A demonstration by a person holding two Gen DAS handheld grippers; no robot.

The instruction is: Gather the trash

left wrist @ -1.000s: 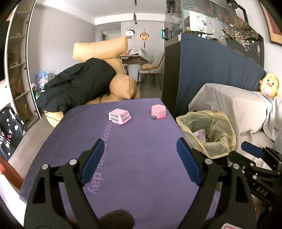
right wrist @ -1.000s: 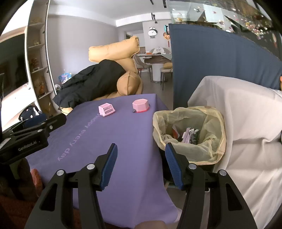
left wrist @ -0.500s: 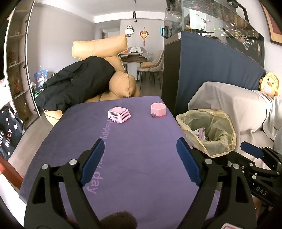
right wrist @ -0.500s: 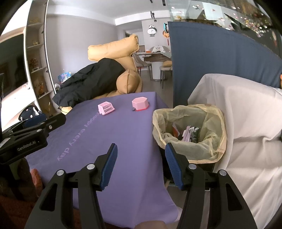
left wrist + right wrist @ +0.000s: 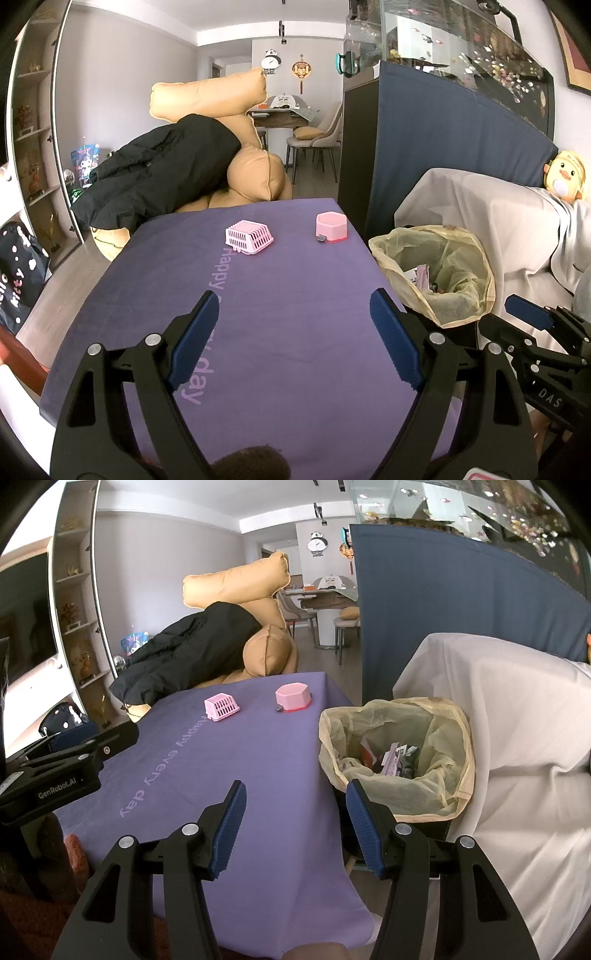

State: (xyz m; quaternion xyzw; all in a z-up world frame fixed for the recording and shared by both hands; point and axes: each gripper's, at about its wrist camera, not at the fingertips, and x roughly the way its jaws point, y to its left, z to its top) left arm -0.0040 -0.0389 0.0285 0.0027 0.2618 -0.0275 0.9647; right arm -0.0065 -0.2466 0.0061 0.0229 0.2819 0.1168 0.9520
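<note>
— What lies to the left of the tools?

— The left gripper [image 5: 291, 325] hangs over the near part of the purple tablecloth [image 5: 280, 295], its fingers spread wide with nothing between them. The cloth's left edge drops off toward the wooden floor; beyond the far edge sit tan cushions [image 5: 221, 99] with a black jacket [image 5: 159, 173] draped on them.

— And ahead of it?

— A broad bare stretch of cloth runs forward from the fingertips. Well ahead, near the far edge, a pink slatted basket [image 5: 249, 236] lies tipped on its side, and just right of it stands a pink hexagonal box [image 5: 331, 226] — I cannot tell what either holds.

— The right tool?

— The right gripper [image 5: 293, 812] is also parted and empty, held above the cloth's right edge, where the fabric hangs down. Its right finger sits just in front of the trash bin [image 5: 458, 738].

— What is in the bin?

— A yellowish bag lines it, folded over the rim, and the collected trash [image 5: 395, 762] — crumpled wrappers and paper scraps — rests at the bottom. The bin stands just beside the table's right edge, squeezed against a sofa under a white sheet [image 5: 517, 716]. Behind it rises a dark blue panel [image 5: 443, 602].
</note>
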